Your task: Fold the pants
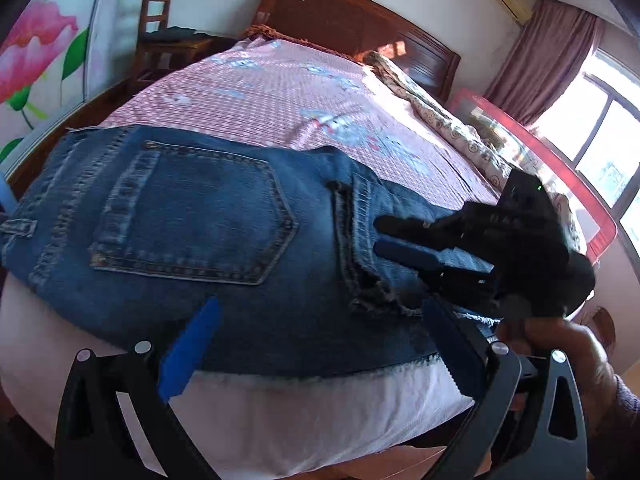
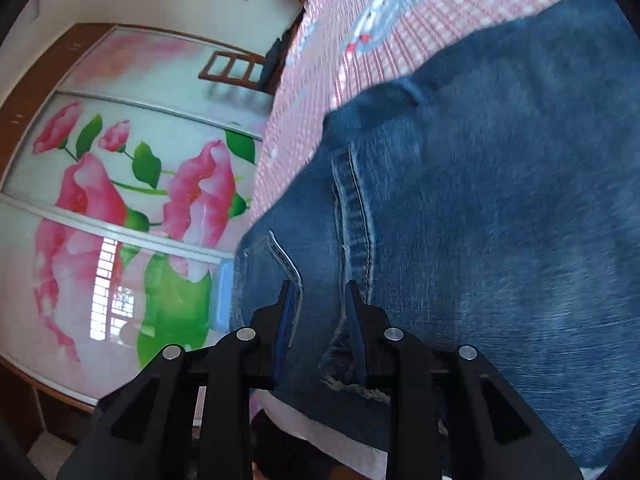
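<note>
Blue jeans (image 1: 192, 216) lie folded on the bed with a back pocket (image 1: 200, 216) facing up and a frayed hem near the front edge. My left gripper (image 1: 320, 344) hovers over the near edge of the jeans, jaws wide open and nothing between them. My right gripper (image 1: 380, 236) reaches in from the right, low over the denim by a side seam, with a hand (image 1: 560, 344) behind it. In the right wrist view, the right gripper (image 2: 320, 292) has its fingers a little apart above the jeans (image 2: 480, 200), gripping no cloth.
The pink checked sheet (image 1: 280, 88) covers the bed beyond the jeans, and a white sheet (image 1: 280, 412) hangs over the near edge. A wooden headboard (image 1: 352, 12), a chair (image 1: 160, 8) and a red bed rail (image 1: 560, 168) stand around. A flowered wardrobe (image 2: 120, 200) is at left.
</note>
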{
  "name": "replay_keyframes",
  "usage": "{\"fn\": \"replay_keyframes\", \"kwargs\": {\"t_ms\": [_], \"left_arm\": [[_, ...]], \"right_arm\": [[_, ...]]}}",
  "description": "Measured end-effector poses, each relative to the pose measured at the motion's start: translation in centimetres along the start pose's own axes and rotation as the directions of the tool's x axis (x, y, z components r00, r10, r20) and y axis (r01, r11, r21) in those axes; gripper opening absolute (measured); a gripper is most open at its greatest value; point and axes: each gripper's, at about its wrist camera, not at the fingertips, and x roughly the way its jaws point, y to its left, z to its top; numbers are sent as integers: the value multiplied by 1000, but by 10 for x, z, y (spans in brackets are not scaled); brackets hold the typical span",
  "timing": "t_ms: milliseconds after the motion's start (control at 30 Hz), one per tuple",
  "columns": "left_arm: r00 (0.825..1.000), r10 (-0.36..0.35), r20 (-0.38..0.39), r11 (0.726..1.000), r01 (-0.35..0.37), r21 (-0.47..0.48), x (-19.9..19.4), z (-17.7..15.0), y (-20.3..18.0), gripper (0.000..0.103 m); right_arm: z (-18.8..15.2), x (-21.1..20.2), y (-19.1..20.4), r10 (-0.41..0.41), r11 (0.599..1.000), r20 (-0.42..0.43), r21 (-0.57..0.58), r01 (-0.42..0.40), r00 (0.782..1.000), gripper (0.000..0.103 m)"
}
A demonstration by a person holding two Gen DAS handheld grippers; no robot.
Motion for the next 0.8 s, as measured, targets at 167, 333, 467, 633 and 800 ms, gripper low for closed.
{"fn": "replay_keyframes", "kwargs": {"t_ms": [167,333,467,633,800], "left_arm": [[993,107,44,978,-97,-186,-47,5,86,101],[992,29,119,846,39,-532,-65,12,187,101],[966,-94,240,667,240,-706,-59,7,229,101],[952,-163,260,603,304,-738,-34,8,222,101],[965,-157,212,609,263,-748,-10,9,211,101]], "right_arm": [[-5,3,-3,5,1000,36,-18,-5,999,23],[-4,3,-4,1,1000,22,-13,-1,1000,23],[-4,3,-3,-2,1000,22,-16,3,1000,23],[-3,11,4,-8,1000,18,-11,8,1000,23],[-1,13,6,-7,1000,18,-11,8,1000,23]]}}
